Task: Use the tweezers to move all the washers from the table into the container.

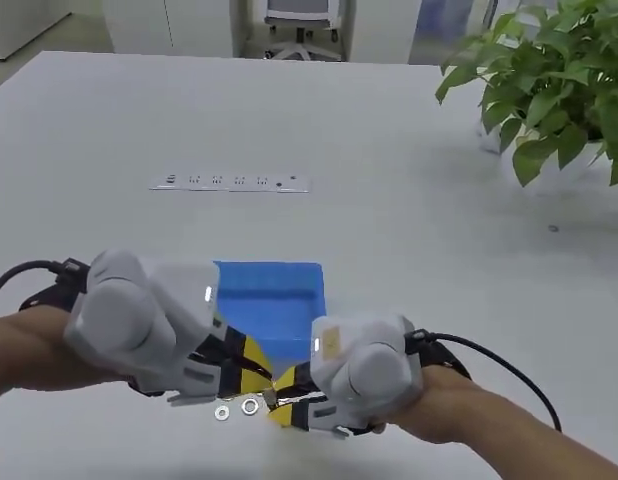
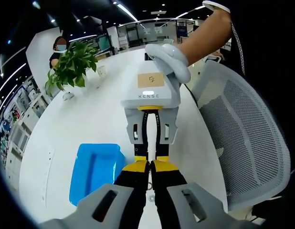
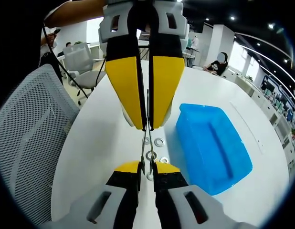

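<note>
At the near edge of a white bench (image 1: 389,150), a person is holding two grippers tip to tip, low over the surface. The left gripper (image 1: 251,365) is pointing in from the left side of the head view and the right gripper (image 1: 289,397) from the right, their yellow-tipped jaws almost meeting. Between them, thin metal tweezers (image 3: 145,143) are running in a straight line from one set of jaws to the other. The left jaws are pressing together on one end of the tweezers. The right jaws are pinching the other end, with barely any gap showing.

Several small silver washers (image 3: 159,141) are lying flat on the bench directly beneath the tweezers, just beside a blue container (image 1: 269,268). The container is sitting just behind the grippers, toward the middle of the bench, with one long wall facing the washers. In the head view, two of the washers are showing just below the jaws, close to the bench edge.

Farther back, a white power strip (image 1: 229,182) is lying flat on the bench, and a leafy green plant (image 1: 549,90) is standing at the far right. A grey mesh chair (image 2: 243,143) is standing beside the bench, behind the right gripper.
</note>
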{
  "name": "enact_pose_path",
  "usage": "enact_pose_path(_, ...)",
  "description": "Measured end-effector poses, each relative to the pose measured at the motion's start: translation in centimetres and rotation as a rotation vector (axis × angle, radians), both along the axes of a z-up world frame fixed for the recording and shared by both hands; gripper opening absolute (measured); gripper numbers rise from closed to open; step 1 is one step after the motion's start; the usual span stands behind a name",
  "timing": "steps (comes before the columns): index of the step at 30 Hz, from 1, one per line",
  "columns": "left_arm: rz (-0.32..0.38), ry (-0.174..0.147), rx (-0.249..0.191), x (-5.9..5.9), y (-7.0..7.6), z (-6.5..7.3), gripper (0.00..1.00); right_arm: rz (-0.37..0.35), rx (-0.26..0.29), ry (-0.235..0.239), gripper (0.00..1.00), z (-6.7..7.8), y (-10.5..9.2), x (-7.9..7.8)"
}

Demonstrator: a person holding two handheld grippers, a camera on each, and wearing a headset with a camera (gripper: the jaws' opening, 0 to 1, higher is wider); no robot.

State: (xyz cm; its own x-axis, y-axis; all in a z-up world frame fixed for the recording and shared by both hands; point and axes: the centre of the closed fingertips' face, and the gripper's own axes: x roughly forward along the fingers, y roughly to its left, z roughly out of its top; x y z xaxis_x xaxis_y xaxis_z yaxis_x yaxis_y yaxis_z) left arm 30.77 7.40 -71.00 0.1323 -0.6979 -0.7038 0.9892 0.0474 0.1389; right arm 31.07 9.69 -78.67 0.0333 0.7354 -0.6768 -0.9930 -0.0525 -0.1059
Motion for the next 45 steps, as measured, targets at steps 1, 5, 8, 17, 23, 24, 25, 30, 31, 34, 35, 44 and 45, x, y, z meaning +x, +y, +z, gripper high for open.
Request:
enact_pose_path(1,-0.002,-0.001,0.001,0.0,-0.1,0.0,0.06,-0.002,0.0,0.001,0.11,-0.1,0.0,0.1)
enact_pose_path(5,-0.011,0.003,0.005,0.1,-0.3,-0.2,0.06,-0.004,-0.003,0.002,0.11,-0.2,-0.1,0.1)
enact_pose_path(8,-0.014,0.008,0.01,0.3,-0.3,-0.4,0.06,-0.006,-0.008,0.002,0.12,-0.4,-0.3,0.2)
enact_pose_path(17,-0.024,0.009,0.014,0.5,-0.6,-0.4,0.06,-0.016,-0.001,0.003,0.12,-0.5,-0.2,0.5)
enact_pose_path(23,-0.025,0.011,0.018,0.6,-0.6,-0.6,0.06,-0.017,-0.004,0.006,0.12,-0.6,-0.1,0.5)
enact_pose_path(24,-0.024,0.013,0.014,0.7,-0.7,-0.5,0.06,-0.015,-0.003,0.005,0.12,-0.6,-0.1,0.5)
enact_pose_path(25,-0.025,0.011,0.013,0.7,-0.7,-0.5,0.06,-0.017,-0.002,0.007,0.13,-0.6,-0.2,0.5)
enact_pose_path(30,-0.025,0.01,0.011,1.1,-0.9,-0.5,0.07,-0.029,-0.002,0.01,0.14,-0.6,-0.4,0.5)
enact_pose_path(31,-0.025,0.012,0.011,1.2,-0.9,-0.5,0.07,-0.034,0.0,0.013,0.15,-0.5,-0.4,0.5)
enact_pose_path(34,-0.03,0.02,0.01,1.4,-0.9,-0.5,0.07,-0.059,-0.009,0.036,0.17,-0.6,-0.7,0.6)
enact_pose_path(35,-0.031,0.023,0.009,1.4,-1.0,-0.5,0.07,-0.057,-0.008,0.034,0.18,-0.6,-0.8,0.6)
enact_pose_path(44,-0.046,0.055,0.004,1.4,-1.2,-0.6,0.06,-0.106,0.062,0.073,0.18,0.4,-0.4,1.0)
enact_pose_path(45,-0.051,0.058,0.007,1.4,-1.2,-0.7,0.06,-0.107,0.065,0.075,0.17,0.5,-0.3,1.0)
